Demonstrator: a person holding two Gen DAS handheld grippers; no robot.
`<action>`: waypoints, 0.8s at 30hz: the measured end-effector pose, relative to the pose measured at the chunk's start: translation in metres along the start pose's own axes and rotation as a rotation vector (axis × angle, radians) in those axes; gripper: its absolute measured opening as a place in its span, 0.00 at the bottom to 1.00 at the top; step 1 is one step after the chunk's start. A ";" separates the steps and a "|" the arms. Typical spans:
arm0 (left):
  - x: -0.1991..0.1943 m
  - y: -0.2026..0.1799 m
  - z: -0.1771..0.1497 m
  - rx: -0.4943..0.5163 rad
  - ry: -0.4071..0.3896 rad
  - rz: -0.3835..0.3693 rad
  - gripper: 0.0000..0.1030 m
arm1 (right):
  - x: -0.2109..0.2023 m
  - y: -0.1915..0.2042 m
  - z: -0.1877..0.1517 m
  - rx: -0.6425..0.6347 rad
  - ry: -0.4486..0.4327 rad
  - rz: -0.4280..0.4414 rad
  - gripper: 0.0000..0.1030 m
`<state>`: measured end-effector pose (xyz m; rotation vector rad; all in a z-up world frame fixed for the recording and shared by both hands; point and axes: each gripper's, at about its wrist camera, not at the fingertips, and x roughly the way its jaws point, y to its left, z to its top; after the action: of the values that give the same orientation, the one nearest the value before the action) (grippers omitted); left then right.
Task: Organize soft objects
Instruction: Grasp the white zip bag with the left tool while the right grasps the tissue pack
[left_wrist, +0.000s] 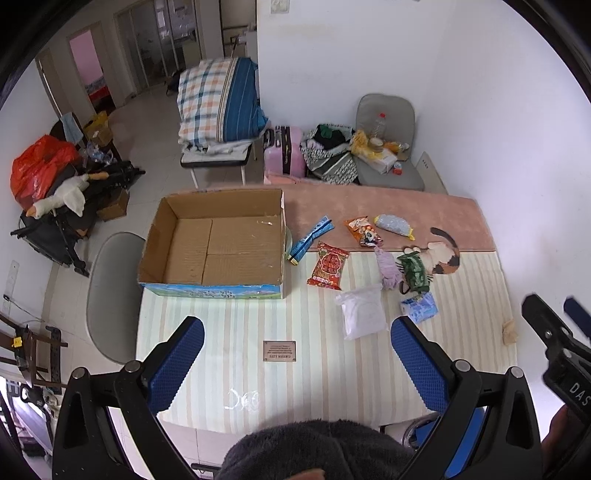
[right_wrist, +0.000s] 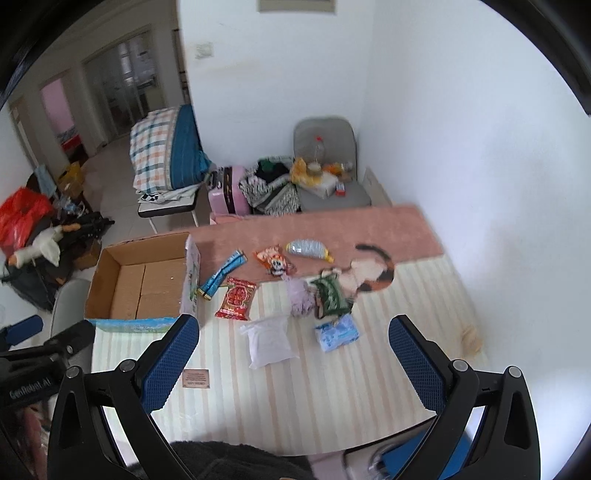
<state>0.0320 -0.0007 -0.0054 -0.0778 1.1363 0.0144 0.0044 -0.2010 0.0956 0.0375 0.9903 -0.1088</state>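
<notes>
Packets (left_wrist: 328, 264) beyond spread fingers (left_wrist: 417, 365)

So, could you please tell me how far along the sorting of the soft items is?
Nothing looks done: the cardboard box is empty. Nothing is in hand: left gripper and right gripper are open above the table. Left: all packets, including the red packet and white pouch.

I was working in a lived-in home: a folded plaid quilt (left_wrist: 218, 99) sat on a stool, a pink hard-shell suitcase (left_wrist: 286, 153) stood by the white wall, and a grey cushioned chair (left_wrist: 388, 147) held clutter.
</notes>
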 end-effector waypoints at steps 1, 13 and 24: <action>0.013 0.000 0.005 -0.004 0.021 0.001 1.00 | 0.015 -0.006 -0.001 0.024 0.026 0.002 1.00; 0.239 -0.034 0.019 -0.095 0.474 -0.107 0.99 | 0.304 -0.125 -0.046 0.408 0.521 -0.025 1.00; 0.381 -0.121 -0.006 -0.064 0.766 -0.161 0.97 | 0.474 -0.153 -0.096 0.519 0.750 -0.048 0.62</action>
<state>0.1934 -0.1329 -0.3463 -0.2458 1.8915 -0.1323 0.1653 -0.3809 -0.3510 0.5636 1.6886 -0.4151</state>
